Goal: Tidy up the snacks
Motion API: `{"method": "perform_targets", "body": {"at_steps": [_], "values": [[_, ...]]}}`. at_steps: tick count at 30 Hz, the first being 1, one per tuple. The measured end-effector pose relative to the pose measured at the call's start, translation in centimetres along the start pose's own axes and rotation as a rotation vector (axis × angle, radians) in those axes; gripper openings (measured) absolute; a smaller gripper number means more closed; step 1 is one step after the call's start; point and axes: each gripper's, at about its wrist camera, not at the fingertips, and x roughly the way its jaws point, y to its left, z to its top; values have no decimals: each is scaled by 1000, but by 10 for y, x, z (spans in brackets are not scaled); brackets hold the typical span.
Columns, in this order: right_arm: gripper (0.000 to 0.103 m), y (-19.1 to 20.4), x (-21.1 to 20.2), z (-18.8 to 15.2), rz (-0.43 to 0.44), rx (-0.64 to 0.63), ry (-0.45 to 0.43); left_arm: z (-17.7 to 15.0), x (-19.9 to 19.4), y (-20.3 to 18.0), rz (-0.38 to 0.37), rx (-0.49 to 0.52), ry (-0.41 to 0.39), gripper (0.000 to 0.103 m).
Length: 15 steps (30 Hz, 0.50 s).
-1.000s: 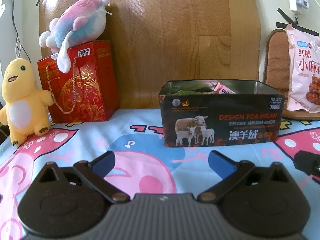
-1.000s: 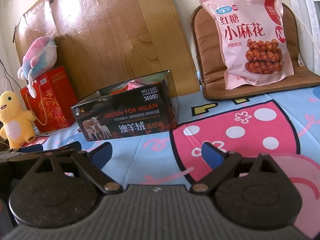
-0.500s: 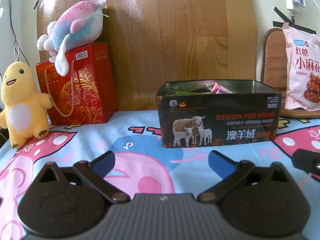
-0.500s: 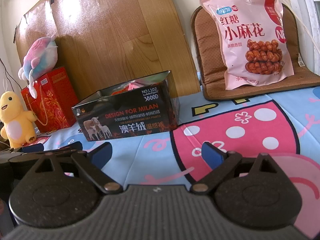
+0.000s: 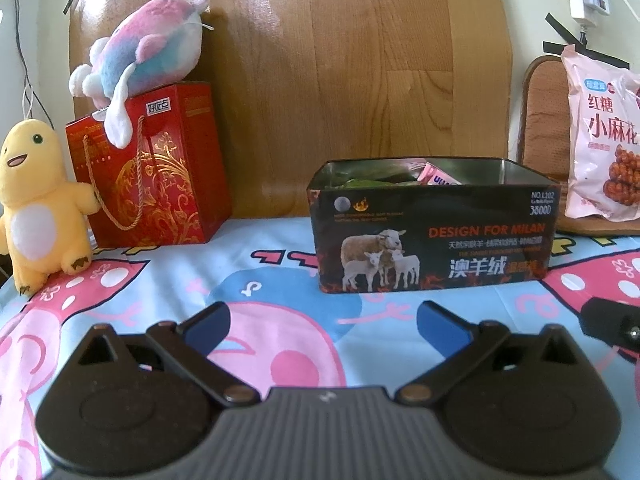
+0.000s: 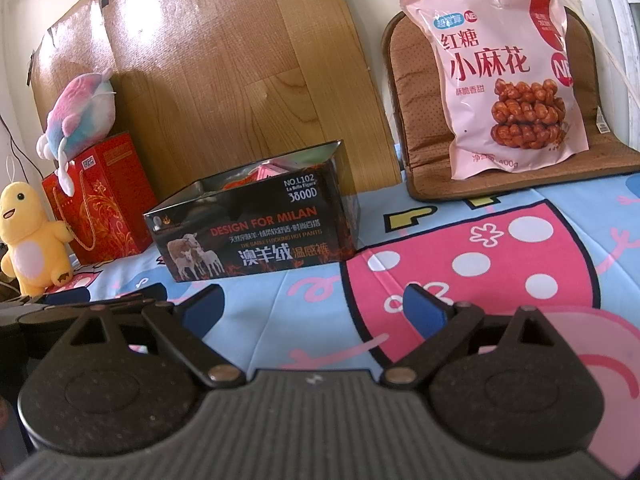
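I'm holding my left hand-held gripper [image 5: 322, 326] and right hand-held gripper [image 6: 312, 308] both spread wide and empty, hovering low over the cartoon-print cloth [image 5: 256, 280]. Straight ahead the black tin [image 5: 434, 236] is sitting open with snack packets [image 5: 436, 178] poking out. The big pink snack bag [image 6: 508, 96] is leaning upright on a brown cushion [image 6: 416, 128], well right of the tin. Off to the left, a red gift bag [image 5: 156, 168] is carrying a pastel plush [image 5: 148, 48], and a yellow plush [image 5: 36, 204] is standing just beside it. Nothing's blocking the tin.
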Motion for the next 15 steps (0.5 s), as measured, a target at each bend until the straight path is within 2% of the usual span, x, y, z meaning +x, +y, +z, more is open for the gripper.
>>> {"method": "perform_targets", "body": {"at_steps": [15], "values": [[98, -2, 1, 1, -5, -3, 0, 0, 2, 1, -28, -2, 14, 103]]}}
